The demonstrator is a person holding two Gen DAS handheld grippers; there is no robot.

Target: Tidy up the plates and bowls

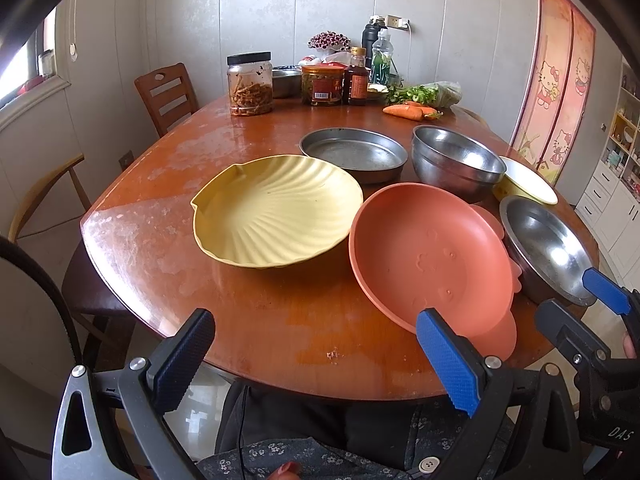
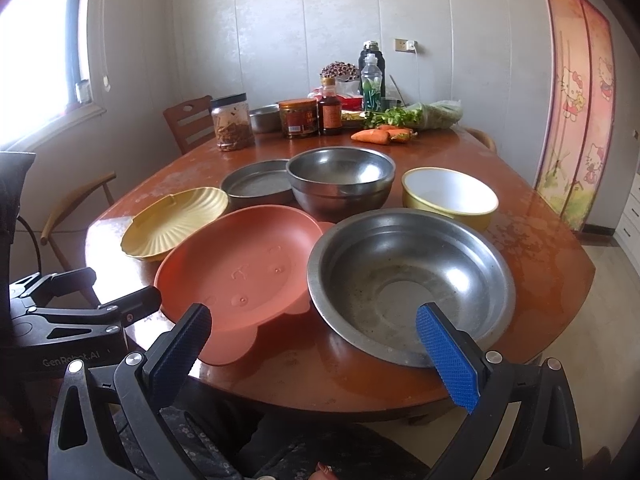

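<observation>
I hold both grippers, left (image 1: 316,354) and right (image 2: 312,350), jaws wide apart and empty; orange plate (image 1: 428,256) at 1 o'clock on tabletop (image 1: 280,320).

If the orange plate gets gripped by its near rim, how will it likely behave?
The orange plate looks like rigid plastic, so probably light and stiff. It sits tilted, partly propped on the steel basin, so it may slide or drop flat when nudged.

Home dining rm: table (image 1: 280,320), chairs (image 1: 168,94)
</observation>
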